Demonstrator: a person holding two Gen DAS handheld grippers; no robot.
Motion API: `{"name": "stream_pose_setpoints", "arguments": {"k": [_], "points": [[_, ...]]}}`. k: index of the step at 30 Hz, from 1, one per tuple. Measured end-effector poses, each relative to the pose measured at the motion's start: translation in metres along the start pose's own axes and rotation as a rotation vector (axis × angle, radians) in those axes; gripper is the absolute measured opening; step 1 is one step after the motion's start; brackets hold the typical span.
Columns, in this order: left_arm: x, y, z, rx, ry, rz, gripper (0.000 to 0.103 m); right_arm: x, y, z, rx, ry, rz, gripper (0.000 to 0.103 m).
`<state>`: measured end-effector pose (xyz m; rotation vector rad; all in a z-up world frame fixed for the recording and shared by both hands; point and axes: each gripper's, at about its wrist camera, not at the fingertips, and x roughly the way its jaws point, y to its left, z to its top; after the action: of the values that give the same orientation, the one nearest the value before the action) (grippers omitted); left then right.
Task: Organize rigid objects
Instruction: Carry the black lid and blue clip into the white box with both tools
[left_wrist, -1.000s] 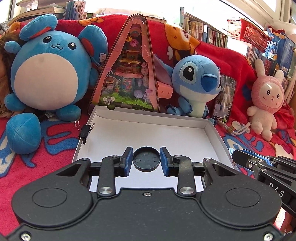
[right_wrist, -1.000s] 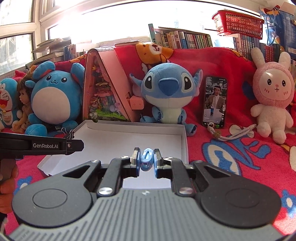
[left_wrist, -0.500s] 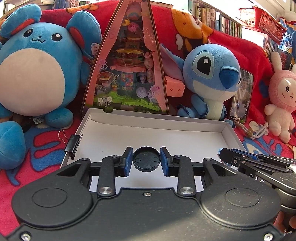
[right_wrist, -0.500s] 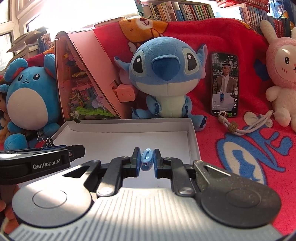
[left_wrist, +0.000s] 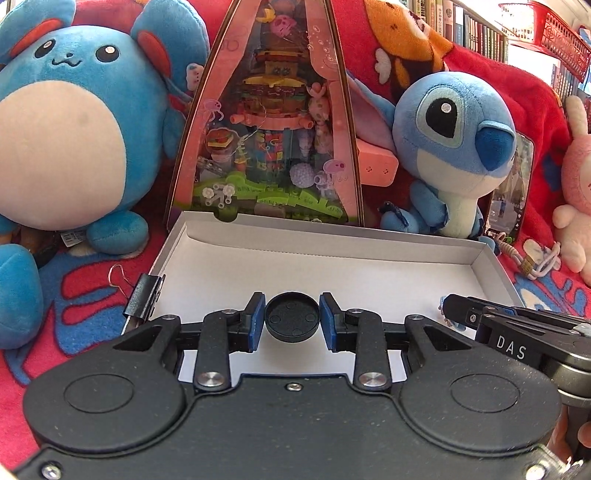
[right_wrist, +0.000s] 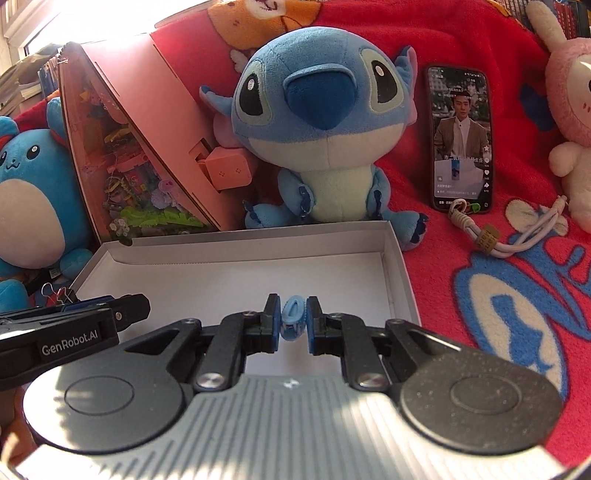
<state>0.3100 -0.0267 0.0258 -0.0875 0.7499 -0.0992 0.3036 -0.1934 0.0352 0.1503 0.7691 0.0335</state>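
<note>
Nearest the left wrist camera, the left gripper (left_wrist: 291, 321) holds a round black cap (left_wrist: 292, 317) edge-on between its blue pads, jaws only narrowly apart to fit it. The right gripper (right_wrist: 291, 321) is squeezed almost fully together on a small light-blue hair claw clip (right_wrist: 292, 320). Both hang over the near part of the shallow white cardboard box (left_wrist: 332, 242), whose floor looks bare.

The risks, as I judge them: the cap is gripped only across its rim, so a tilt or a bump could let it twist out and roll onto the red blanket (right_wrist: 480, 295). The clip is springy and ridged; let go from a height, it may bounce over the low wall. The two grippers sit close side by side, so a sideways swing could knock one into the other.

The box offers open floor ahead and to both sides. A black binder clip (left_wrist: 144, 301) grips its left wall. Just past the far wall stand a pink triangular toy box (left_wrist: 273, 122) and a blue Stitch plush (right_wrist: 317, 122), so pushing too far forward would meet them.
</note>
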Motion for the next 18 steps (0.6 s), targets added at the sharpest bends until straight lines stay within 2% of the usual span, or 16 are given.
{"name": "stream_pose_setpoints", "arguments": {"k": [18], "points": [[0.017, 0.002, 0.003, -0.014, 0.034, 0.023, 0.030, 0.014, 0.000, 0.011, 0.003, 0.043, 0.047, 0.018]]}}
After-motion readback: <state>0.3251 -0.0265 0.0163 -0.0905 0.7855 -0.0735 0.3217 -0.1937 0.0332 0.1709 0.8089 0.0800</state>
